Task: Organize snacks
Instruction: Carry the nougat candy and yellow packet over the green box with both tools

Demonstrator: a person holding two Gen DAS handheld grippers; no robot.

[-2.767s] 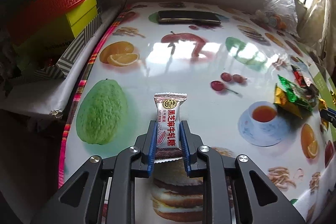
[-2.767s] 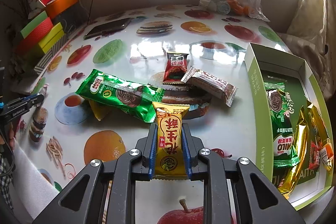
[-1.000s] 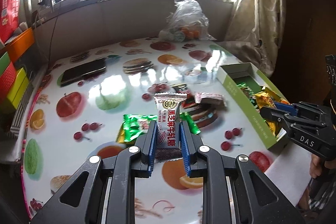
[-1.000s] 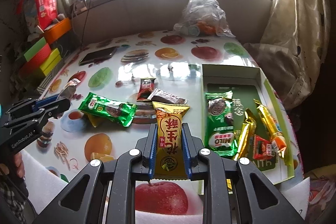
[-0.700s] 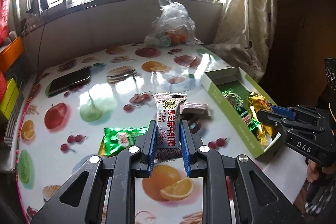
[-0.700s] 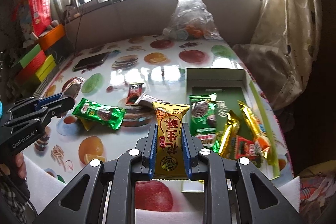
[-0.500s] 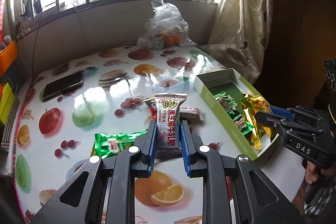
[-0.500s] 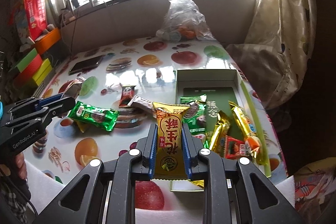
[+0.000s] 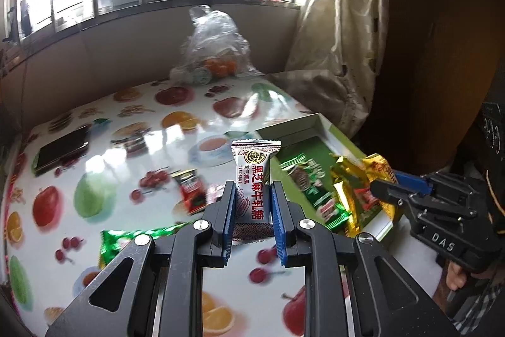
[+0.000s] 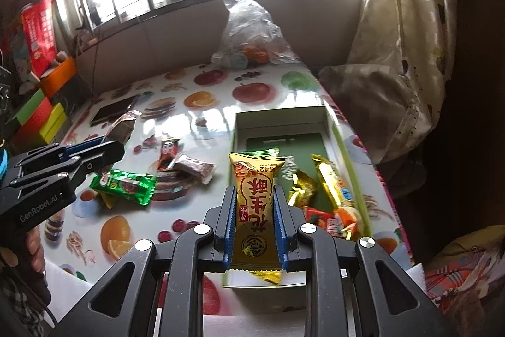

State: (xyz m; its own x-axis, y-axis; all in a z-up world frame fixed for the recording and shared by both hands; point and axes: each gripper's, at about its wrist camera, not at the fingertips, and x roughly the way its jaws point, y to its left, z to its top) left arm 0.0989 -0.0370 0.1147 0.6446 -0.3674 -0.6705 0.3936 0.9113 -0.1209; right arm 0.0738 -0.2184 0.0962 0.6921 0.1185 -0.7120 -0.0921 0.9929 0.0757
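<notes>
Snacks: I have the left gripper (image 9: 252, 210) clamped on a white packet (image 9: 254, 179), the right gripper (image 10: 255, 217) on a yellow packet (image 10: 256, 204), both light, crinkly, slippery, best pinched mid-body.

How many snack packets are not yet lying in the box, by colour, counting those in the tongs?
White packet in left tongs: 1
Yellow packet in right tongs: 1
Green packet on table: 1
Red packet: 1
Brown packet: 1
Second yellow packet, under the green: 1
Total: 6
</notes>
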